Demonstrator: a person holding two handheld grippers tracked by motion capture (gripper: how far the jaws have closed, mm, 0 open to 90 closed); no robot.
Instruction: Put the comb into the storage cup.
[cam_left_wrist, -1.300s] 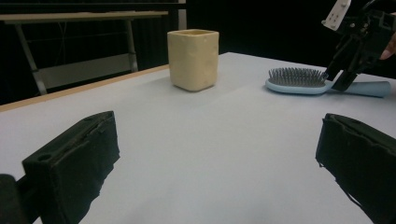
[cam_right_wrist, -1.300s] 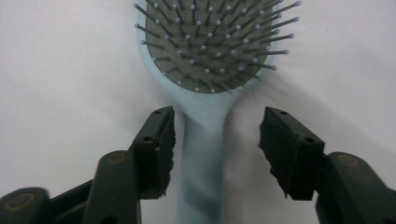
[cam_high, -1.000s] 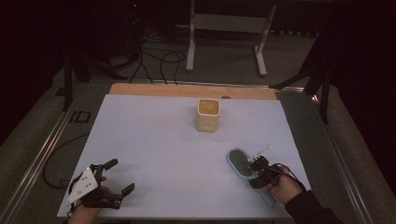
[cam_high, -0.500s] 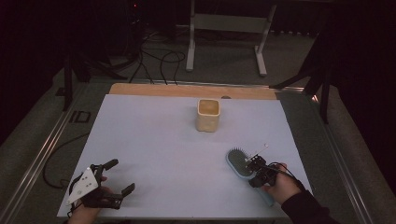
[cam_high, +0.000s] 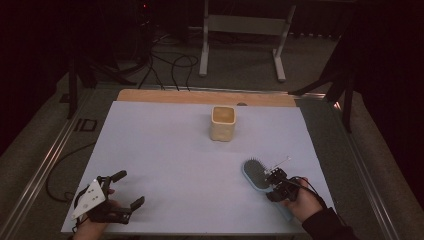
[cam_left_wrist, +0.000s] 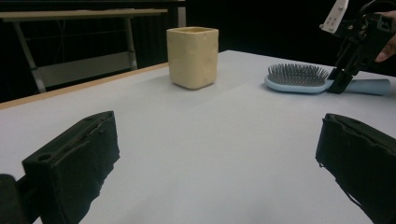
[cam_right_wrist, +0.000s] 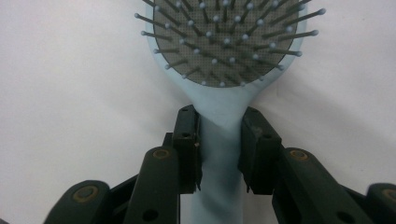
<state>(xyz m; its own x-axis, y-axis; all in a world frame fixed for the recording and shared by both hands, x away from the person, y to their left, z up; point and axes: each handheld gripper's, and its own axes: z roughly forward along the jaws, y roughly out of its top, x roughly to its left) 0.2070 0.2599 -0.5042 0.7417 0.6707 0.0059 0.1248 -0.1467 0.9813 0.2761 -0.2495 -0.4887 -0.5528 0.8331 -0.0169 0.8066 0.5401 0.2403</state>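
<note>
Right gripper: at 5 o'clock on the table in the high view, nearest the person's edge. Jaws stand one on each side of the neck of the hairbrush, touching it on both flanks; judged clamped on the handle just below the head.

Left gripper: at 7 o'clock on the table, jaws wide apart, nothing between them, resting low over the sheet.

Hairbrush position: pale blue, lying flat, bristles up, on the white sheet at about 5 o'clock. Head points away from the person and slightly toward 11 o'clock; handle runs back under the right hand.

Key relation: long axis of the brush is in line with the right gripper's own axis; head lies straight ahead at its 12 o'clock, handle passes back between the jaws. The right hand is on it; the left gripper is well apart, across the table.

Cup: cream, squarish, upright, open top, at about 12 o'clock on the sheet, well beyond the brush head and toward its 11 o'clock. Judged the likely place to carry the brush.

Change from earlier frames: right gripper has slid back along the brush toward the person, from near the head to the neck. Brush, cup and left gripper unchanged.

Beyond table: metal stand legs and floor cables, dim.
</note>
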